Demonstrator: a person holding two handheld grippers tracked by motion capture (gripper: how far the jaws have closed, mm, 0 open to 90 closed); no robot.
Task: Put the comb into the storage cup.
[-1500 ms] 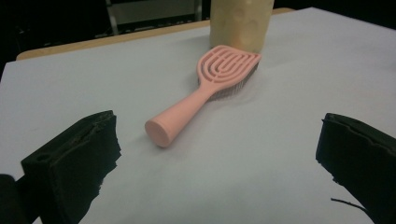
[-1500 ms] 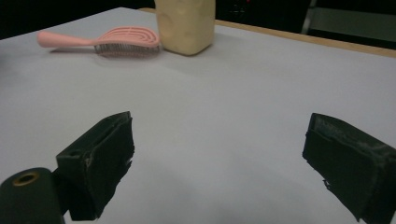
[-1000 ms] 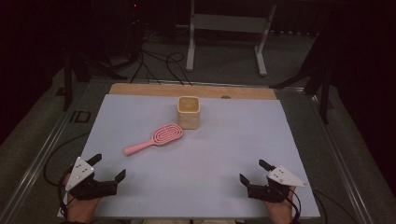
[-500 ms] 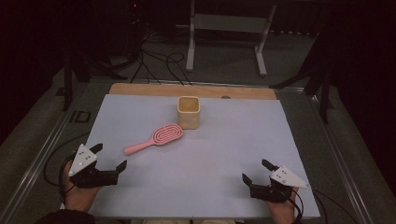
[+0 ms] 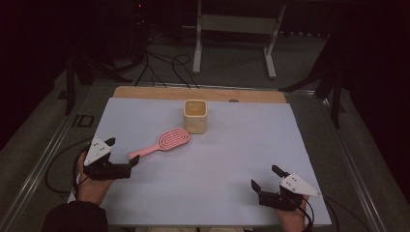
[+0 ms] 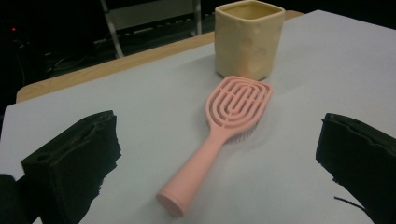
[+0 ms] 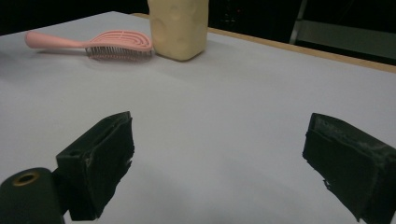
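Covering the wooden table (image 5: 145, 92), a pale sheet (image 5: 232, 159) underlies both spread grippers in a dark room.

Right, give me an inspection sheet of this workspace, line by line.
Surface: pale sheet over a wooden table, flat.
Job's things: pink hairbrush lies bristles down, handle toward the left gripper; yellow cup upright just behind the brush head, whether touching cannot be told.
Clutter: nothing seen.
Grippers: left gripper open, fingers either side of the handle end, not touching it; right gripper open over bare sheet at the near right.
Cables: one trails from the left gripper off the table's left edge; more lie on the floor behind.
Surroundings: dark room, white metal stand beyond the table.
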